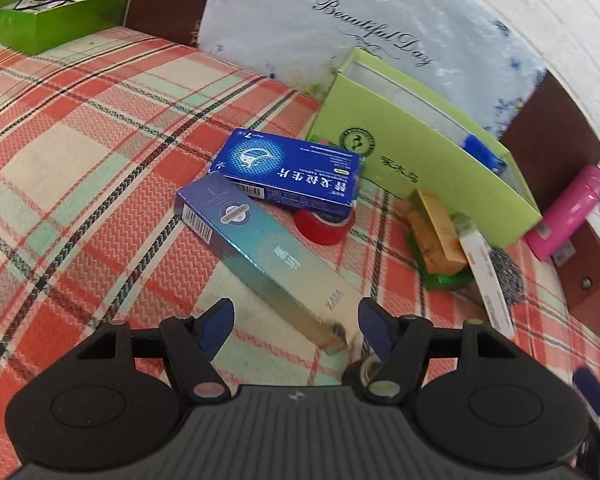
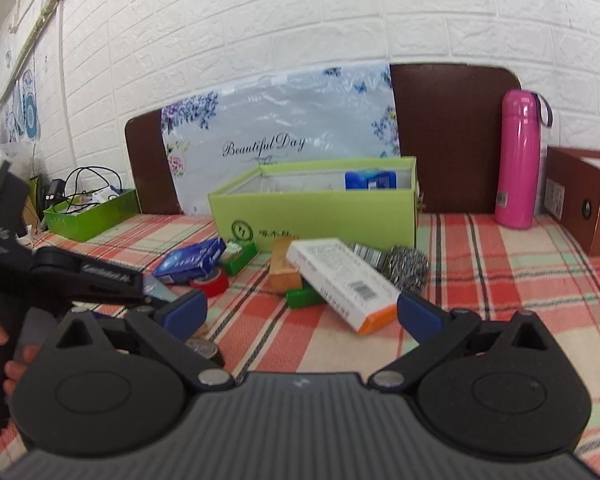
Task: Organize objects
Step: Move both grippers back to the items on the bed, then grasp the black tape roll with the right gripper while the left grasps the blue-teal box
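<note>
Right now both grippers hang over the checked cloth on the surface (image 1: 80, 152), and both are released with nothing between their fingers. The left gripper (image 1: 296, 326) points down at the near end of a long teal box (image 1: 260, 256), whose tip lies in the gap between the blue pads without either pad touching it. The far end of that box is tucked under a blue box (image 1: 290, 172), which sits propped on a red tape roll (image 1: 322, 228). To the right in the left wrist view, a tan box (image 1: 438, 232) and a white box (image 1: 486, 280) lean over a green packet (image 1: 444, 278), with a steel scrubber (image 1: 508, 272) just beside them.

Behind the heap stands the light green open box (image 2: 312, 216), holding something blue (image 2: 370, 180) at its right end; its front wall is close behind the pile. A pink bottle (image 2: 518, 160) stands upright at the right, well apart from the heap, and a brown box (image 2: 584, 208) closes off the right edge of the frame.

The right gripper (image 2: 302, 314) faces the white box's orange end (image 2: 374, 320). Open cloth stretches across the left half of the left wrist view, up to a darker green tray (image 1: 56, 24) at upper left.
</note>
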`<state>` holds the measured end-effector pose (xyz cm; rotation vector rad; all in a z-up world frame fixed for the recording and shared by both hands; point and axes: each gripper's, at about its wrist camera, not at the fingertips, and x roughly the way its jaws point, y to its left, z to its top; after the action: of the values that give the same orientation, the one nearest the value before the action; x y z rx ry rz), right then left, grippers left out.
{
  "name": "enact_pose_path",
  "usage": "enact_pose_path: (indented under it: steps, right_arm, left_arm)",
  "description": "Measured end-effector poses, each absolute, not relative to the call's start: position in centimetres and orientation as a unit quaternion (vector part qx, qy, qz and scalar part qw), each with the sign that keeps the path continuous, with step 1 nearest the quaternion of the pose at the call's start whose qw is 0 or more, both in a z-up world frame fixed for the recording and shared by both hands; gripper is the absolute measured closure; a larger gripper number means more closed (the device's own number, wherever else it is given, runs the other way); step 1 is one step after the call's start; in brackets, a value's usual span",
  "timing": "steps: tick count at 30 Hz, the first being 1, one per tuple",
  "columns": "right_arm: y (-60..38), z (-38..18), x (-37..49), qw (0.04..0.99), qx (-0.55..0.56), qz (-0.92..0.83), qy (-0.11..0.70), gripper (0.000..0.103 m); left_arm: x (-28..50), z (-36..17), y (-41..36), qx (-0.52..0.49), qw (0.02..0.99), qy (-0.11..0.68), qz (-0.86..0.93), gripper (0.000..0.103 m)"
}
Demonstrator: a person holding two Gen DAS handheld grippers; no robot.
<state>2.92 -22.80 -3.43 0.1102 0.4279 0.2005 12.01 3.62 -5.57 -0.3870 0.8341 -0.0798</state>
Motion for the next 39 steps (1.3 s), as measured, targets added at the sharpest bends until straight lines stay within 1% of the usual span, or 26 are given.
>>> enact_pose_path:
  steps: [2, 5, 9, 11, 12, 13, 18, 19, 20, 22, 23, 25, 27, 28, 29, 30, 32, 33, 34, 35, 36, 37, 39]
  right_arm:
    - [-22.6, -3.9, 2.7, 0.969, 0.057, 0.099, 0.218, 0.000]
    - [-22.2, -4.2, 2.5, 0.968, 0.049, 0.102, 0.226, 0.000]
    - [-21.6, -4.7, 2.6, 0.964, 0.041, 0.117, 0.237, 0.000]
    - [-20.8, -5.0, 2.9, 0.960, 0.030, 0.132, 0.246, 0.000]
    - [-20.4, -5.3, 3.2, 0.957, 0.024, 0.140, 0.251, 0.000]
    - [-20.0, -5.5, 3.4, 0.955, 0.020, 0.147, 0.258, 0.000]
    - [-16.8, -6.9, 5.3, 0.939, -0.010, 0.192, 0.285, 0.000]
    - [-16.2, -7.0, 5.7, 0.937, -0.014, 0.199, 0.287, 0.000]
    - [-15.5, -7.3, 6.1, 0.935, -0.018, 0.204, 0.291, 0.000]
    - [-14.7, -7.4, 6.8, 0.932, -0.021, 0.208, 0.295, 0.001]
    - [-14.5, -7.5, 6.9, 0.932, -0.020, 0.210, 0.295, 0.001]
    - [-14.3, -7.5, 6.9, 0.932, -0.019, 0.211, 0.294, 0.001]
    - [-14.4, -7.6, 6.8, 0.936, -0.023, 0.194, 0.294, 0.003]
    - [-14.7, -7.7, 7.0, 0.937, -0.024, 0.180, 0.299, 0.003]
    - [-15.2, -7.8, 7.3, 0.937, -0.018, 0.171, 0.304, 0.003]
    - [-15.6, -8.0, 7.5, 0.936, -0.009, 0.166, 0.309, 0.003]
    - [-16.6, -8.1, 7.7, 0.933, 0.014, 0.172, 0.315, 0.003]
    - [-16.8, -8.1, 7.7, 0.934, 0.015, 0.173, 0.313, 0.003]
    - [-16.8, -8.1, 7.6, 0.935, 0.009, 0.173, 0.311, 0.003]
    - [-16.8, -8.2, 7.6, 0.935, 0.002, 0.175, 0.308, 0.003]
    - [-16.9, -8.3, 7.6, 0.934, -0.001, 0.180, 0.308, 0.004]
    - [-16.8, -8.4, 7.7, 0.933, -0.001, 0.186, 0.310, 0.007]
    - [-16.5, -8.6, 8.0, 0.927, -0.002, 0.198, 0.317, 0.012]
  left_arm:
    - [13.1, -5.9, 3.1, -0.191, 0.896, 0.399, -0.034, 0.031]
    - [14.9, -6.3, 2.5, -0.189, 0.900, 0.393, -0.019, 0.025]
    - [16.2, -6.4, 2.7, -0.169, 0.907, 0.384, -0.038, 0.026]
    - [16.0, -6.4, 3.4, -0.158, 0.910, 0.380, -0.059, 0.031]
    - [15.7, -6.4, 3.8, -0.156, 0.910, 0.377, -0.070, 0.037]
    - [15.5, -6.4, 4.4, -0.160, 0.909, 0.376, -0.082, 0.045]
    - [14.3, -6.4, 7.4, -0.221, 0.892, 0.387, -0.082, 0.057]
    - [14.2, -6.4, 7.7, -0.242, 0.887, 0.385, -0.078, 0.056]
    - [14.2, -6.3, 7.8, -0.263, 0.883, 0.382, -0.073, 0.053]
    - [14.5, -6.0, 7.2, -0.288, 0.880, 0.372, -0.065, 0.037]
    - [14.8, -5.8, 6.6, -0.285, 0.883, 0.367, -0.061, 0.035]
    - [15.5, -5.7, 5.3, -0.269, 0.892, 0.359, -0.049, 0.031]
    - [16.7, -6.1, 4.1, -0.242, 0.894, 0.376, -0.028, 0.024]
    - [17.3, -6.5, 3.7, -0.237, 0.891, 0.387, -0.012, 0.023]
    - [17.5, -6.6, 3.4, -0.233, 0.893, 0.386, -0.003, 0.021]
    - [17.6, -6.6, 3.1, -0.224, 0.900, 0.374, -0.001, 0.017]
    - [17.8, -6.7, 2.5, -0.176, 0.908, 0.381, -0.014, 0.016]
    - [17.7, -6.7, 2.3, -0.145, 0.911, 0.384, -0.029, 0.018]
    - [17.4, -6.8, 2.3, -0.118, 0.914, 0.386, -0.041, 0.026]
    - [17.0, -6.8, 2.6, -0.103, 0.916, 0.382, -0.056, 0.029]
    - [16.5, -6.8, 3.3, -0.105, 0.915, 0.382, -0.075, 0.036]
    - [16.1, -6.9, 4.2, -0.112, 0.912, 0.383, -0.091, 0.041]
    - [15.2, -6.8, 5.8, -0.121, 0.906, 0.389, -0.116, 0.047]
